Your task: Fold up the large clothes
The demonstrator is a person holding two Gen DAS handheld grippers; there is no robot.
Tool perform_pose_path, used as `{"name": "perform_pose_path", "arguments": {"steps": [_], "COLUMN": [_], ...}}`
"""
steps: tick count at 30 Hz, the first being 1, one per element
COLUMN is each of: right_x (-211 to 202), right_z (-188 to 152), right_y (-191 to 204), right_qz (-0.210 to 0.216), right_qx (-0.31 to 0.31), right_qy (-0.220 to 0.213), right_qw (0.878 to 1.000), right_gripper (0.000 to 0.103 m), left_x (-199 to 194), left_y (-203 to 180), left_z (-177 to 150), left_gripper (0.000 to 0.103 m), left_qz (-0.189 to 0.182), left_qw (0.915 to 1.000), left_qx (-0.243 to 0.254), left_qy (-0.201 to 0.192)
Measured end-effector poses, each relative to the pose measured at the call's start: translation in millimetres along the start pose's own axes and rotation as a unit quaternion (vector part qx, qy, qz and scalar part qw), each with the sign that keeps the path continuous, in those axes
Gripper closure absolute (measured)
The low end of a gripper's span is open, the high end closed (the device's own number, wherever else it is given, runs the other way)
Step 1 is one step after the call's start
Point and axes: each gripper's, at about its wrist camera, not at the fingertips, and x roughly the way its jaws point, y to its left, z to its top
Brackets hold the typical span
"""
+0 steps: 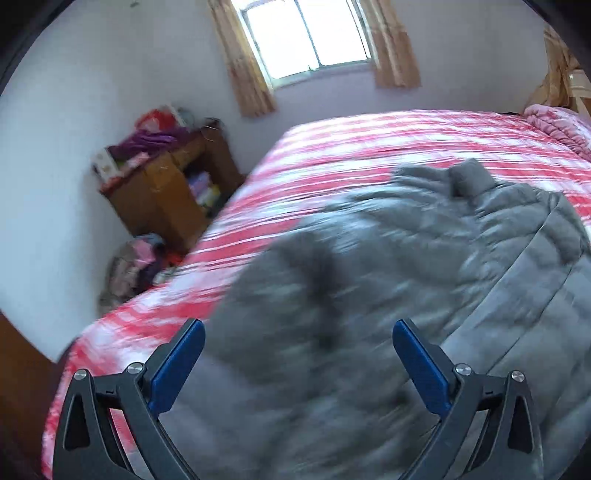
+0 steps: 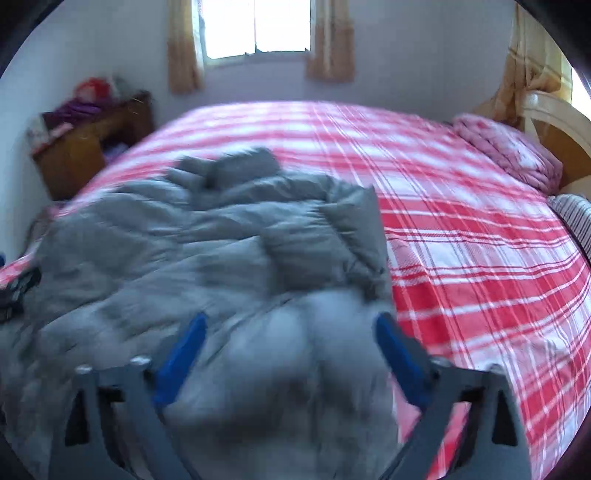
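Grey quilted puffer jacket (image 2: pixel 207 236), bulky and rumpled, lies spread on the near part of a bed covered with a red-and-white plaid sheet (image 2: pixel 461 229), its collar end toward the far wall and window (image 1: pixel 306 33); no brand, label or writing can be read anywhere in either view. From the left wrist view, the left tongs (image 1: pixel 299 332) hang above the jacket's near left portion, pointing forward and down, with the blue-padded jaws standing wide apart and nothing pinched between them; grey fabric only shows in the gap below. From the right wrist view, the right tongs (image 2: pixel 291 328) also slant down over the jacket's near right edge, beside the bare plaid sheet, the jaws wide and free of the cloth, though a pale grey bulge of jacket sits between them and heavy blur makes contact hard to judge. Both views are smeared by motion, so the jacket's seams and sleeves are hard to trace, and its nearest hem is cut off by the frame. A brown wooden cabinet (image 1: pixel 166 188) piled with coloured cloth stands left of the bed, and a pink folded quilt (image 2: pixel 509 147) rests at the far right corner, beside a pale bedframe that is partly hidden.
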Motion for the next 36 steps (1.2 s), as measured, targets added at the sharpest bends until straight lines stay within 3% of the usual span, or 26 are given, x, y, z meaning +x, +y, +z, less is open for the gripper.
{"name": "perform_pose_path", "arguments": {"steps": [3,5,7,10,15,16,18,19,20,21,23,24,29,32,36], "right_x": [-35.2,-37.5,-28.0,-13.5,-17.0,-18.6,-23.3,-27.4,-31.9,-35.5,-44.4,-48.6,-67.3,-75.6,-81.3], "right_z": [-41.6,-70.1,-94.3,-114.1,-113.8,-113.9,-114.3,-114.9,-115.4,-115.7,-116.3,-116.1,-114.4,-113.2,-114.3], "right_y": [26.6,39.6,44.7,45.2,42.7,42.4,40.9,39.0,35.8,32.9,24.7,19.4,-4.0,-14.9,-31.0], "right_qz": [-0.001,-0.019,-0.027,-0.028,-0.027,-0.029,-0.03,-0.031,-0.034,-0.038,-0.047,-0.053,-0.068,-0.069,-0.074], "right_qx": [-0.058,-0.082,-0.086,-0.067,-0.058,-0.057,-0.054,-0.053,-0.05,-0.048,-0.041,-0.036,-0.002,0.018,0.047], "right_qy": [-0.014,-0.007,0.014,0.041,0.031,0.029,0.024,0.019,0.014,0.009,-0.004,-0.012,-0.049,-0.066,-0.076], "right_qw": [0.998,0.996,0.996,0.997,0.998,0.998,0.998,0.998,0.998,0.998,0.998,0.998,0.996,0.995,0.993], "right_gripper": [0.0,0.0,0.001,0.004,0.004,0.004,0.004,0.004,0.004,0.004,0.004,0.004,0.004,0.004,0.004], "left_x": [7.2,19.9,27.1,25.5,25.4,25.3,24.5,23.1,22.0,19.5,3.9,-12.3,-93.0,-136.2,-171.4], "left_y": [54.6,93.4,123.2,150.8,137.6,132.1,123.7,123.3,125.7,133.4,146.9,150.9,136.2,97.9,8.9], "left_z": [-41.4,-77.1,-106.0,-135.9,-143.9,-144.9,-139.7,-137.6,-134.5,-128.8,-115.1,-101.0,-34.6,-2.5,19.2], "left_gripper": [0.001,0.001,0.001,0.001,0.005,0.024,0.044,0.071,0.083,0.083,0.085,0.085,0.085,0.085,0.085], "left_qz": [0.053,0.091,0.104,0.073,-0.001,-0.012,0.005,0.0,-0.017,-0.022,0.004,0.025,0.051,0.022,-0.061], "left_qw": [0.998,0.9926,0.9863,0.9803,0.9801,0.9809,0.9855,0.9864,0.9853,0.983,0.9868,0.9903,0.9932,0.9915,0.9848], "left_qx": [-0.004,-0.022,-0.055,-0.116,-0.149,-0.146,-0.123,-0.119,-0.123,-0.136,-0.131,-0.121,-0.085,-0.049,0.004], "left_qy": [0.034,0.077,0.116,0.142,0.131,0.128,0.117,0.114,0.117,0.121,0.096,0.064,-0.061,-0.119,-0.162]}}
